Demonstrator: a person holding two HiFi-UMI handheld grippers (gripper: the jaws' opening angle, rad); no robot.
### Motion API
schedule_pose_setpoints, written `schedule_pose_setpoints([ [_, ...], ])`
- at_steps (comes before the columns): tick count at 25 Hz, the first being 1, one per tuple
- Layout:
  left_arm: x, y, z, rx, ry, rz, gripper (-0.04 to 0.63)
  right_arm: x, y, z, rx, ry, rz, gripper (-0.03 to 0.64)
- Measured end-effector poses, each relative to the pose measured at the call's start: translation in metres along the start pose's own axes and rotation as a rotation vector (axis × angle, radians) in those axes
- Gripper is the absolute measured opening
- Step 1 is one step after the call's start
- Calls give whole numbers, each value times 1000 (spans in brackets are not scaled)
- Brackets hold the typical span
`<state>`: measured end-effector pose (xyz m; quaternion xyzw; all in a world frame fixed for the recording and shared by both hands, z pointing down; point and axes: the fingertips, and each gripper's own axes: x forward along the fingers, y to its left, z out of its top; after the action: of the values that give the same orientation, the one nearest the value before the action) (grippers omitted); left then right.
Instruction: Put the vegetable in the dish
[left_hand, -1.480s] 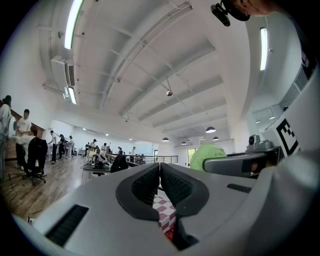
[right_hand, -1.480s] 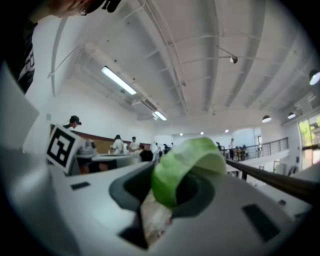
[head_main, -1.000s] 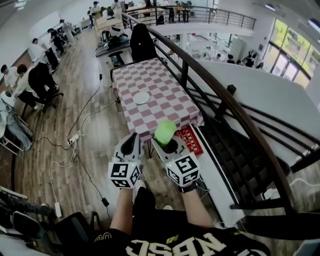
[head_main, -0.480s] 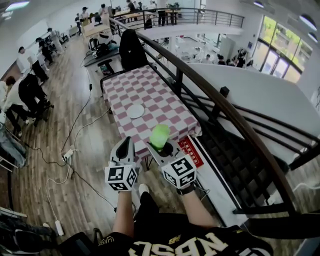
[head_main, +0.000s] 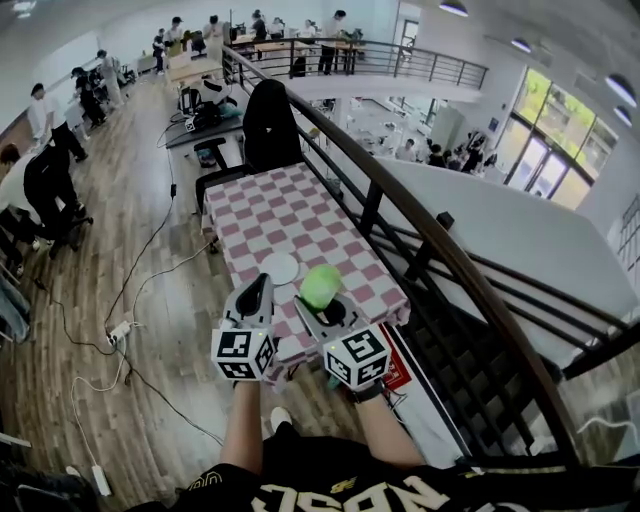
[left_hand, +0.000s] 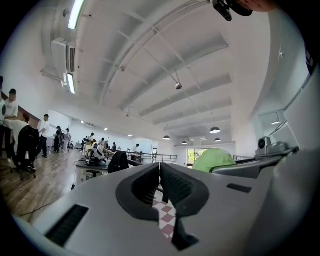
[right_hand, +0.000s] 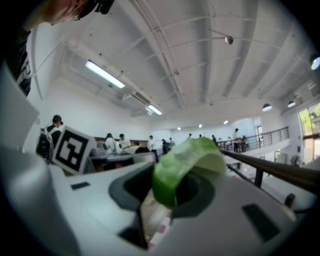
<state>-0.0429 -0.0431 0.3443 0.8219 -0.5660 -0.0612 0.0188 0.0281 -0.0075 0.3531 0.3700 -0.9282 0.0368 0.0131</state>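
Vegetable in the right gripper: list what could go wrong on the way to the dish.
1. The right gripper holds the vegetable with much of it jutting past the jaws, so it may slip out.
2. The dish lies toward the near edge of the table; an early release may miss it.

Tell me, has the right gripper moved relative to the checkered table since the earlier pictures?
Yes. The right gripper, shut on the vegetable, has advanced from the near edge of the table to above it, beside the dish.

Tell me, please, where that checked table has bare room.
The pink-and-white checked tablecloth is bare from the round white dish to the black-draped chair. The near edge is crowded: dish, green vegetable held by the right gripper.
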Motion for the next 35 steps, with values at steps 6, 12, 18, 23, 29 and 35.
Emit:
schedule_pose_setpoints([
  [6,34,67,-20,-19,37,8,23,83,-23,-23,44,49,-9,114],
  [12,53,126,-25,-56,41,38,23,135,-25,-39,37,84,20,114],
  [18,75,151,-75,-109,125,60,23,165,-55,-81,106,159,27,114],
  [23,106,167,-109,-131,194,62,23,196,-94,-102,166,194,44,114],
  [29,136,169,-153,-176,280,2,24,209,-123,-138,230,267,94,115],
  [35,166,153,-184,-192,340,-111,25,218,-146,-177,328,356,232,115],
])
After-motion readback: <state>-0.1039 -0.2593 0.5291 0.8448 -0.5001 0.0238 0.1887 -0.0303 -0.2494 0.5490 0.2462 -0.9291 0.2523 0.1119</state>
